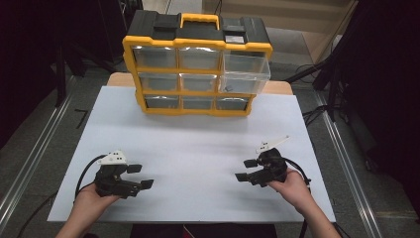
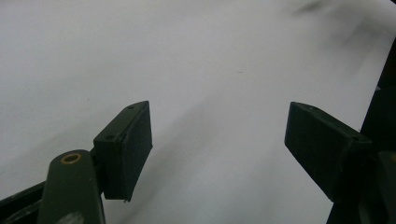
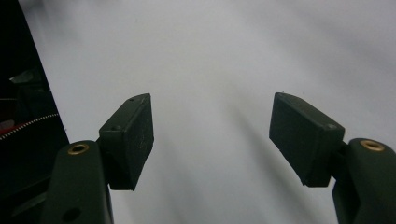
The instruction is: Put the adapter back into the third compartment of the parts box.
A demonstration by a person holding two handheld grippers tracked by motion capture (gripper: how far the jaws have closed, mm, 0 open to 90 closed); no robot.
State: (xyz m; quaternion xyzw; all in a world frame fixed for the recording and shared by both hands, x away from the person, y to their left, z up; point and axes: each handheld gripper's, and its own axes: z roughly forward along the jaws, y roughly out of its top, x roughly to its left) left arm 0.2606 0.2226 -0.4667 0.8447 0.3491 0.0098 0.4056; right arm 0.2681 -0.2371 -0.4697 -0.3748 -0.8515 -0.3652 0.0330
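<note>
The drawer cabinet (image 1: 197,62), yellow-framed and black-topped, stands at the far edge of the white surface (image 1: 198,148), its long axis crosswise, fronts facing the person. Its upper right drawer (image 1: 245,73) is pulled out; contents unclear. Nearer, the left gripper (image 1: 140,176) and right gripper (image 1: 246,169) point inward, spread, holding nothing.

In the left gripper view, the jaws gape over bare surface.

The right gripper view shows the same.

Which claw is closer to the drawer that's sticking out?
The right claw. It sits almost straight below the open drawer, toward the table's right side. The left claw is far across on the left.
</note>
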